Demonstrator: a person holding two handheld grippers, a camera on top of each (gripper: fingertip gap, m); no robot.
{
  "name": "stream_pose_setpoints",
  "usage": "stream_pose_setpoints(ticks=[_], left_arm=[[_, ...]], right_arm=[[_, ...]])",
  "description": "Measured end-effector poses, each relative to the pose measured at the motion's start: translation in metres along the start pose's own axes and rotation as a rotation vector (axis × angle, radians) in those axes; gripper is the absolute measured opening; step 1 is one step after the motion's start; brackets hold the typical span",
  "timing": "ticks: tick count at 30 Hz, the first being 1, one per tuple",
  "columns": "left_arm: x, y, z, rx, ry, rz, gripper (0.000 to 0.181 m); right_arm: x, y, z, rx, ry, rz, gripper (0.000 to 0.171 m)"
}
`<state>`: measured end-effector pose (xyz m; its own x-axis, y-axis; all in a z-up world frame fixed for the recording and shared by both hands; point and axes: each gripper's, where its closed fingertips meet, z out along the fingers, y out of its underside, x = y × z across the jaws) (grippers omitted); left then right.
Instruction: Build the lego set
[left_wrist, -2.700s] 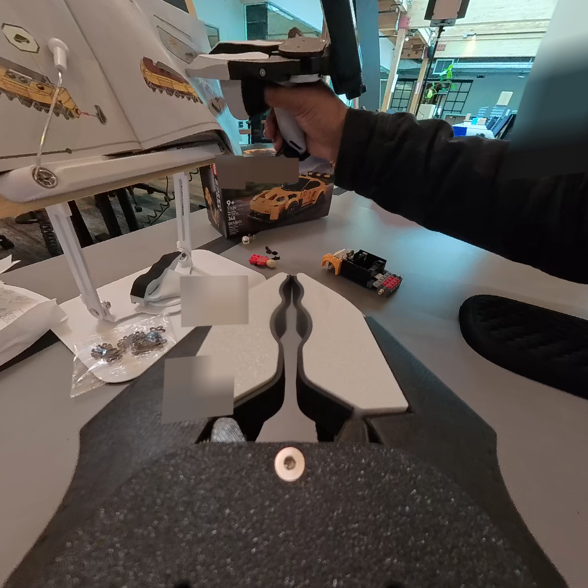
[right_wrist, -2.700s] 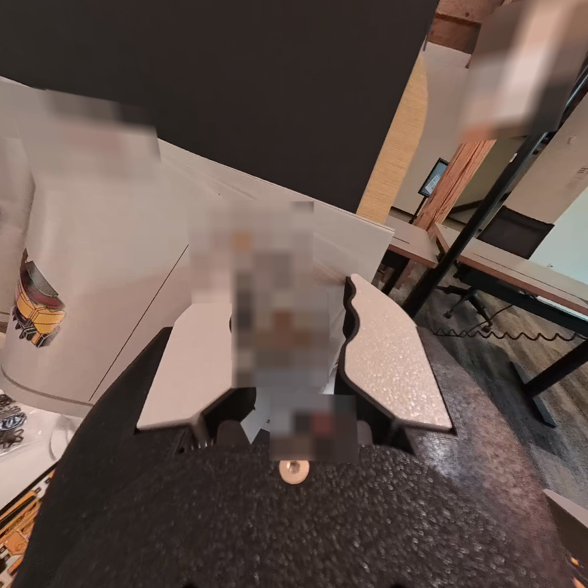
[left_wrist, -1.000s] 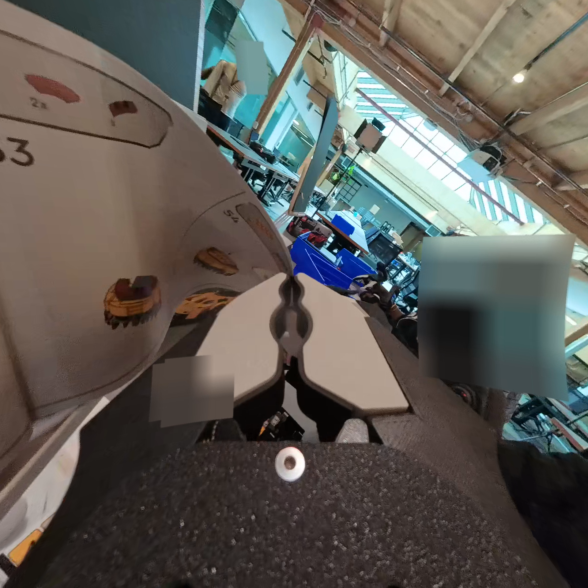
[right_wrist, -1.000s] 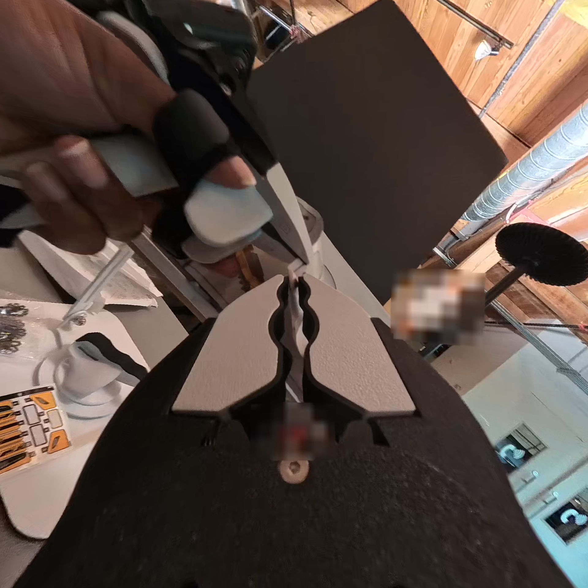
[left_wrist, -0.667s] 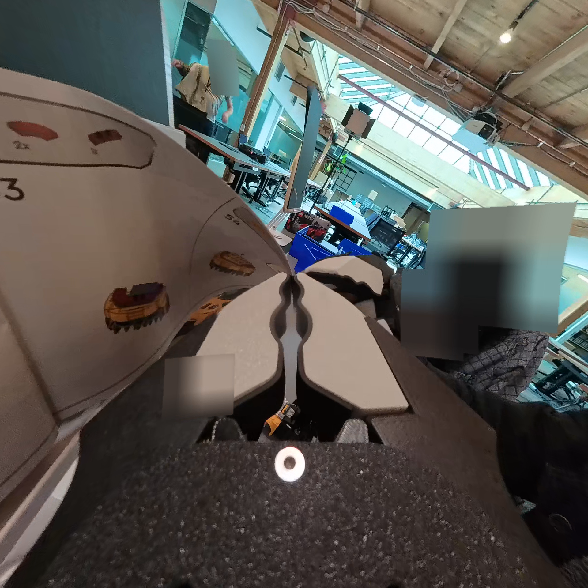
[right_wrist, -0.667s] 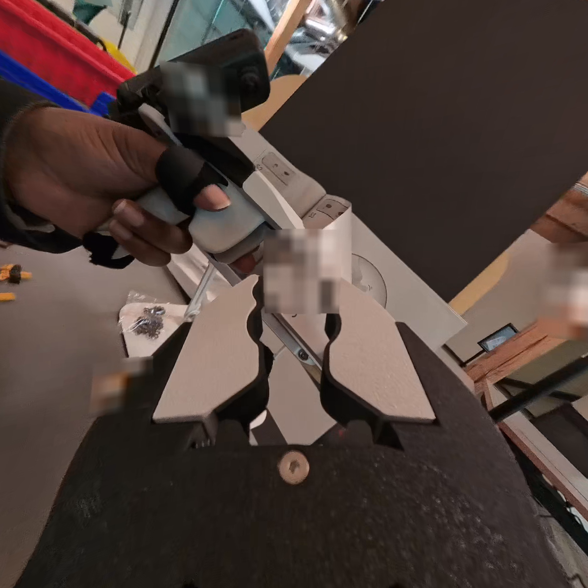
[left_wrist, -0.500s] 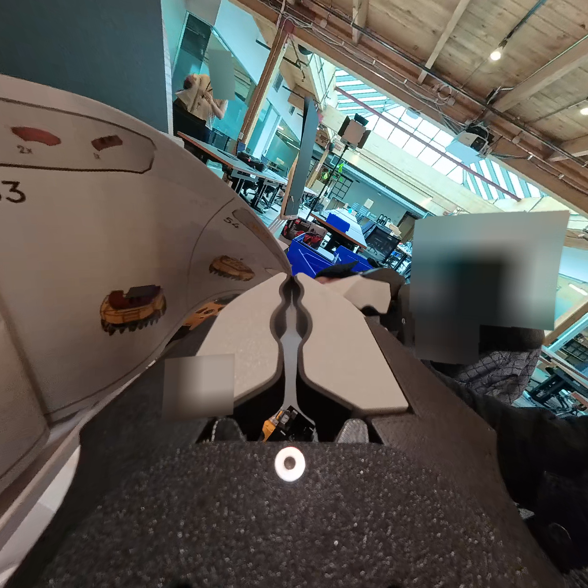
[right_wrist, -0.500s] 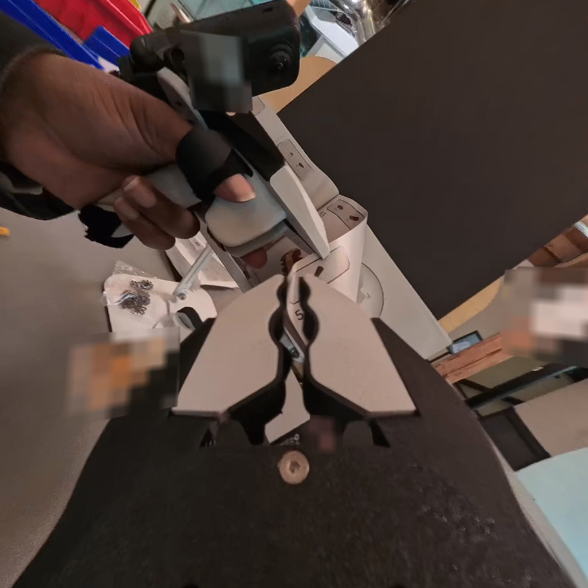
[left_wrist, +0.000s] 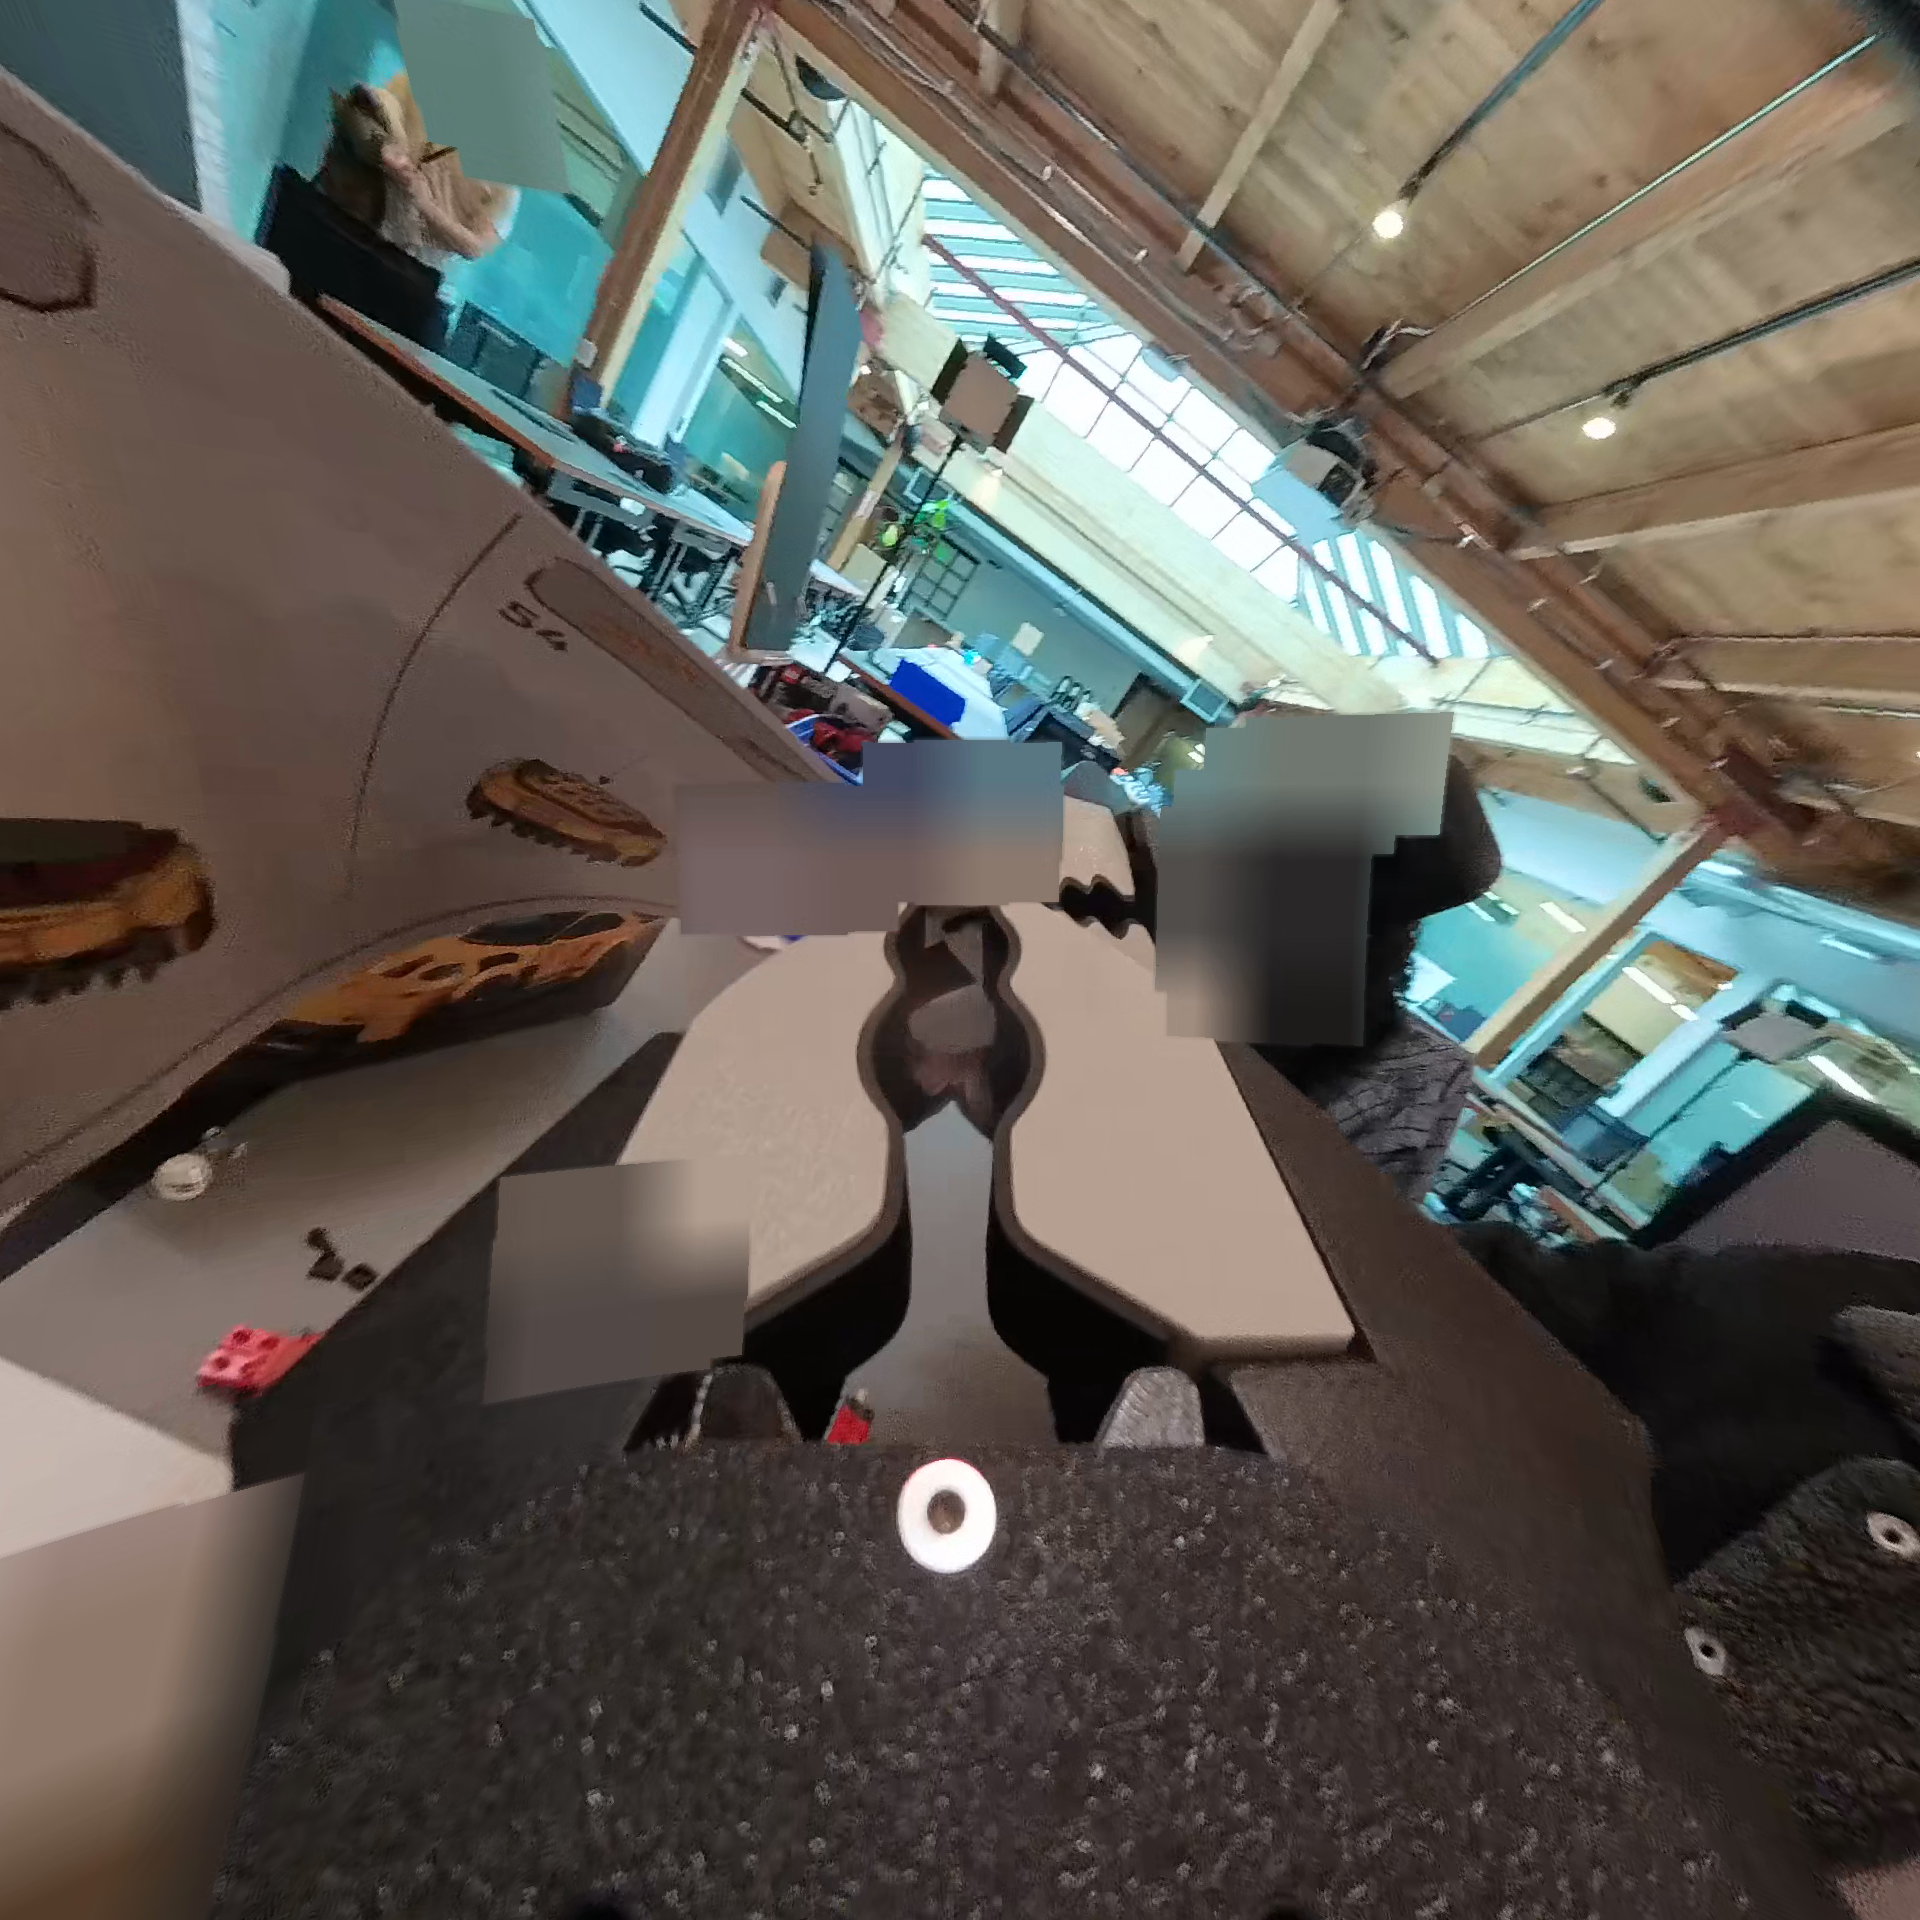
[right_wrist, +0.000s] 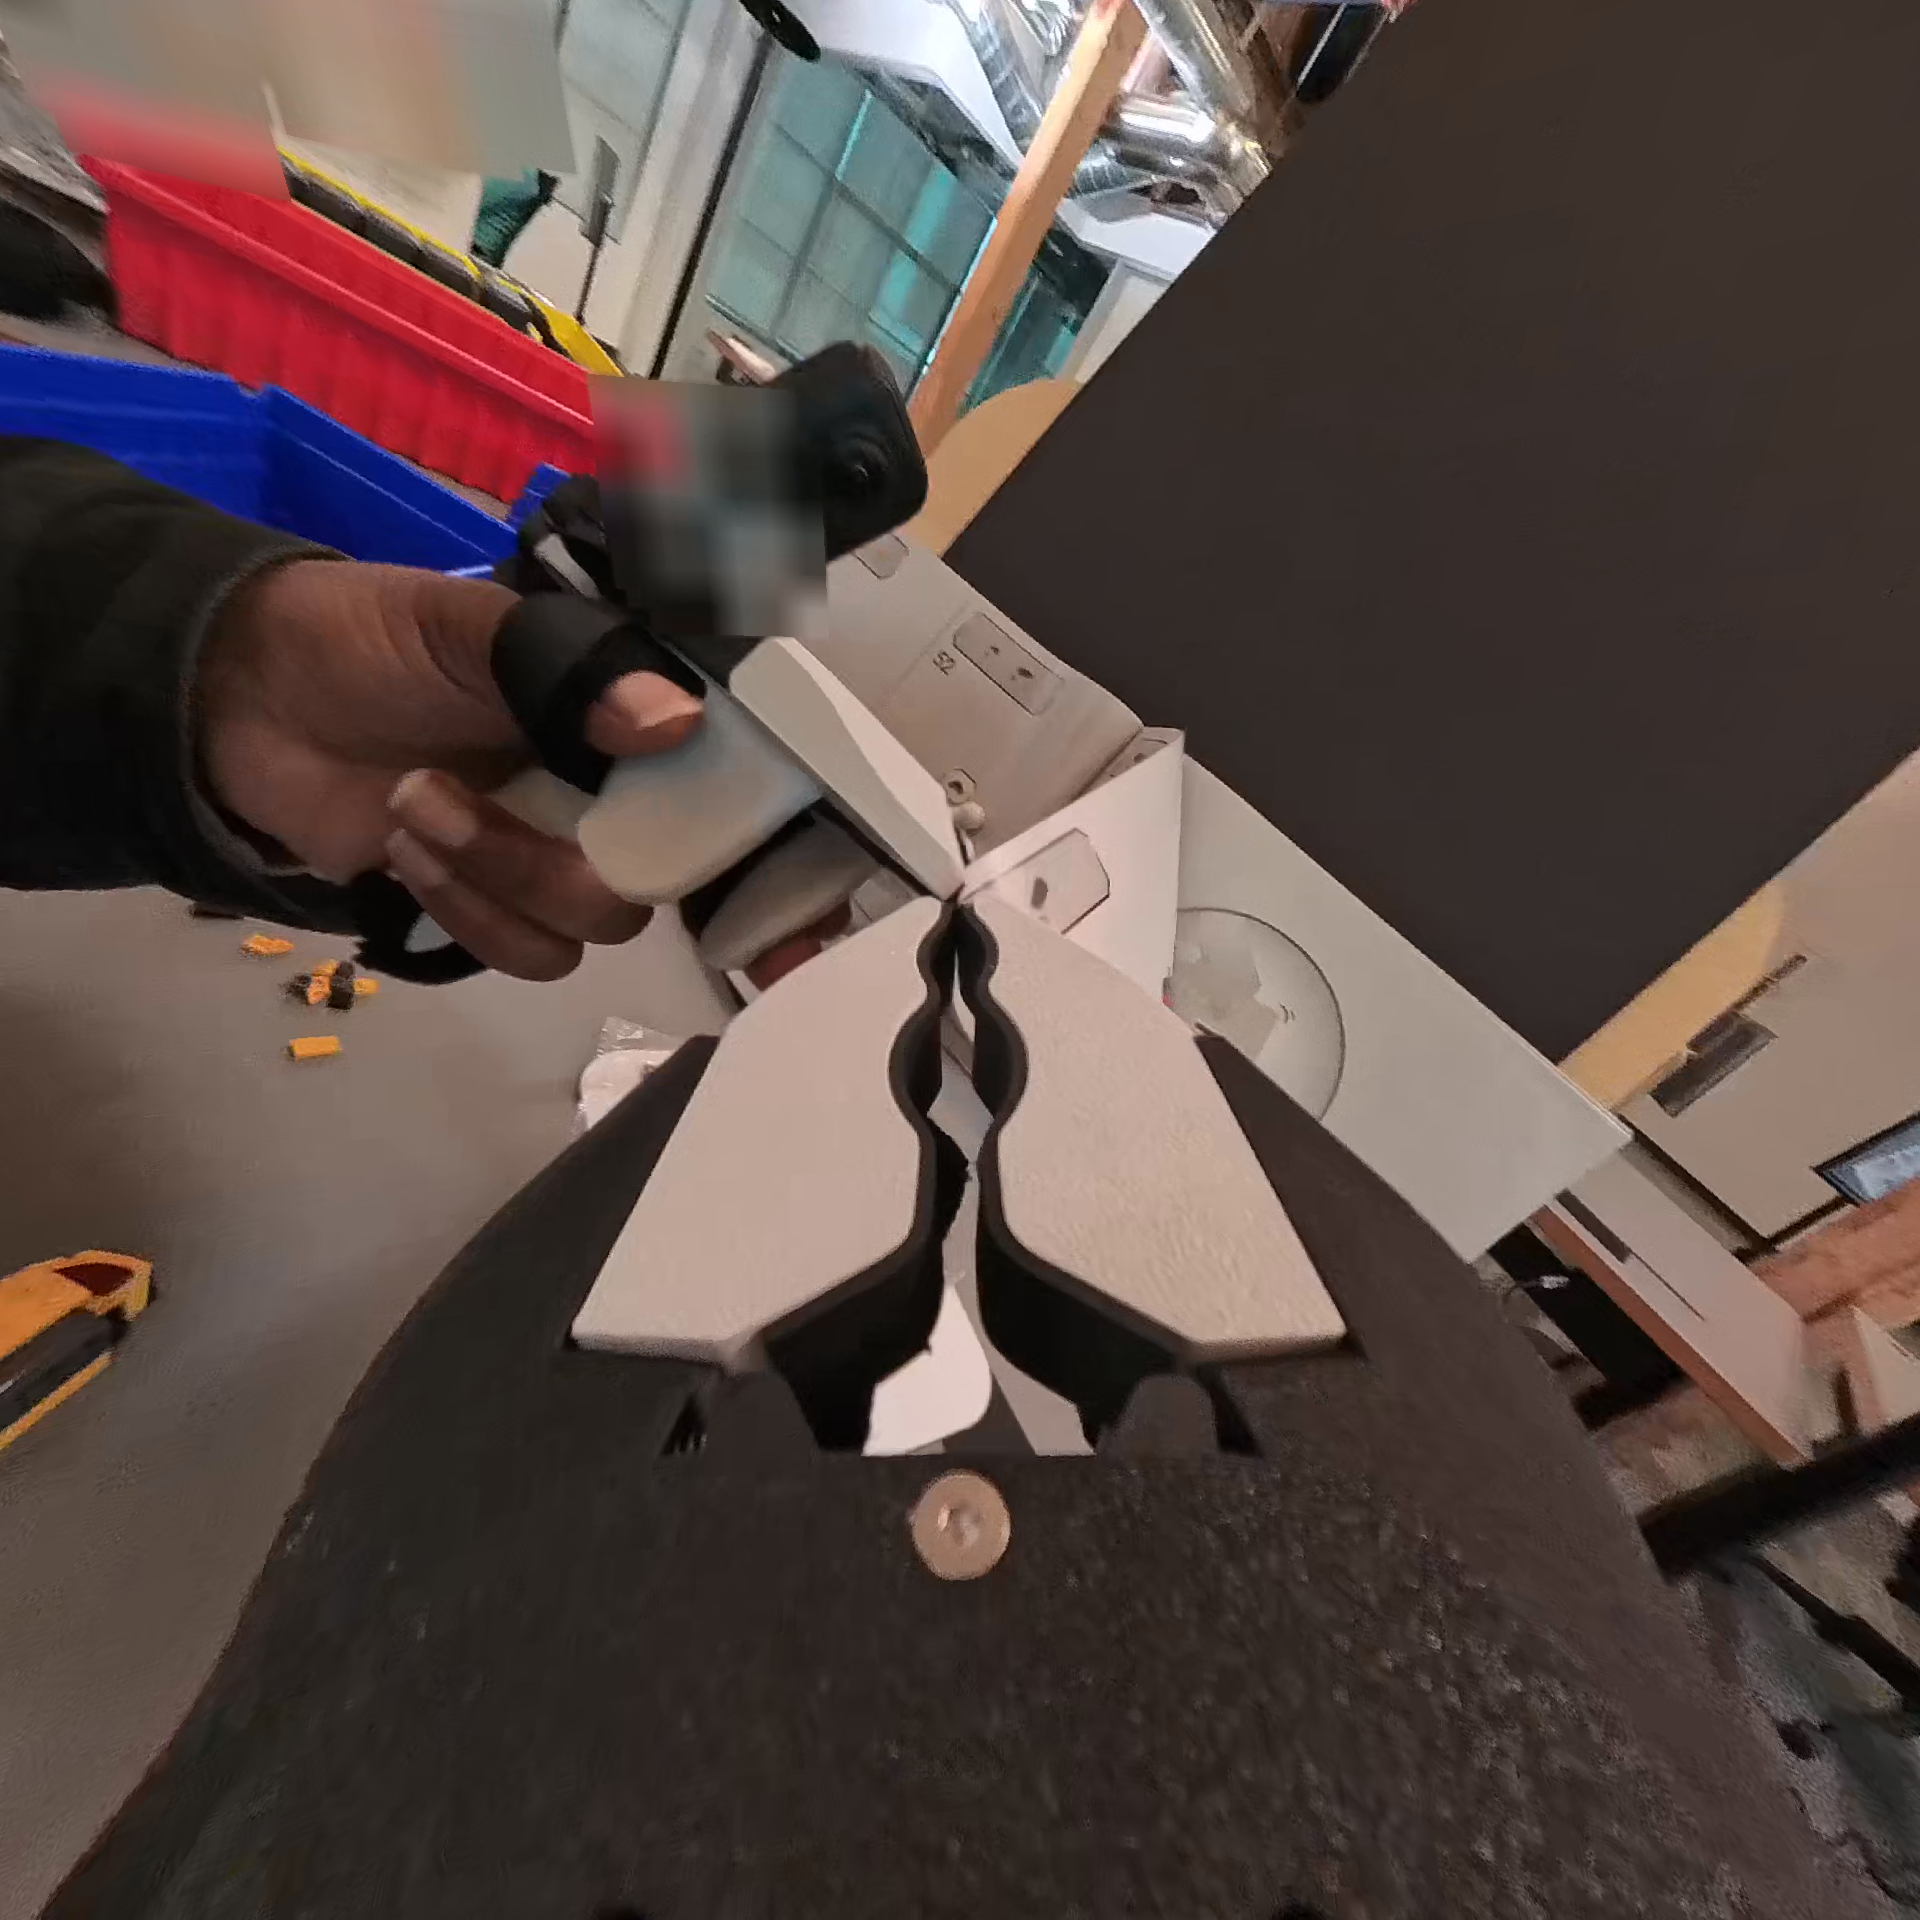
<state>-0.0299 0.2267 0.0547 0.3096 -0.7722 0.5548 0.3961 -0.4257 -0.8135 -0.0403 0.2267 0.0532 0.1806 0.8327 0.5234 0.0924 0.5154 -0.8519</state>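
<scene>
A black board (right_wrist: 1455, 468) is standing behind the open booklet (right_wrist: 1403, 1091), which is rising off the grey worktop (right_wrist: 156, 1143). A red bin (right_wrist: 312, 301) and a blue bin (right_wrist: 260, 457) are sitting beyond the worktop's far left edge, their contents hidden. The right gripper (right_wrist: 954, 920) is pinching a booklet page. The left gripper (left_wrist: 951, 935), gripped by a hand (right_wrist: 395, 748), is hovering slightly spread, empty, tips just beside that page. A yellow car (right_wrist: 62, 1320) is lying at the left edge, orange pieces (right_wrist: 332, 987) scattered beyond it.
</scene>
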Motion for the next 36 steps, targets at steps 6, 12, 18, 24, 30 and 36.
stream_pose_setpoints(ticks=[6,12,18,24,30,36], left_arm=[[0.004,0.001,0.001,-0.005,0.046,0.029,0.003],[0.002,0.000,-0.006,-0.018,0.029,0.093,0.000],[0.002,0.002,-0.006,-0.029,0.022,0.130,0.000],[0.003,0.004,-0.005,-0.047,0.001,0.201,0.000],[0.004,0.005,-0.009,-0.069,-0.011,0.297,0.002],[0.003,0.009,-0.011,-0.095,-0.037,0.384,0.002]], right_arm=[[-0.003,-0.001,-0.006,0.017,-0.073,0.081,0.001],[0.002,0.000,-0.011,0.010,-0.122,0.138,0.000],[-0.005,0.001,-0.010,-0.058,-0.154,0.087,0.019],[-0.010,-0.001,-0.006,-0.114,-0.200,0.089,0.008],[-0.010,-0.001,-0.002,-0.168,-0.311,0.230,0.003],[-0.012,0.000,-0.003,-0.193,-0.396,0.312,0.000]])
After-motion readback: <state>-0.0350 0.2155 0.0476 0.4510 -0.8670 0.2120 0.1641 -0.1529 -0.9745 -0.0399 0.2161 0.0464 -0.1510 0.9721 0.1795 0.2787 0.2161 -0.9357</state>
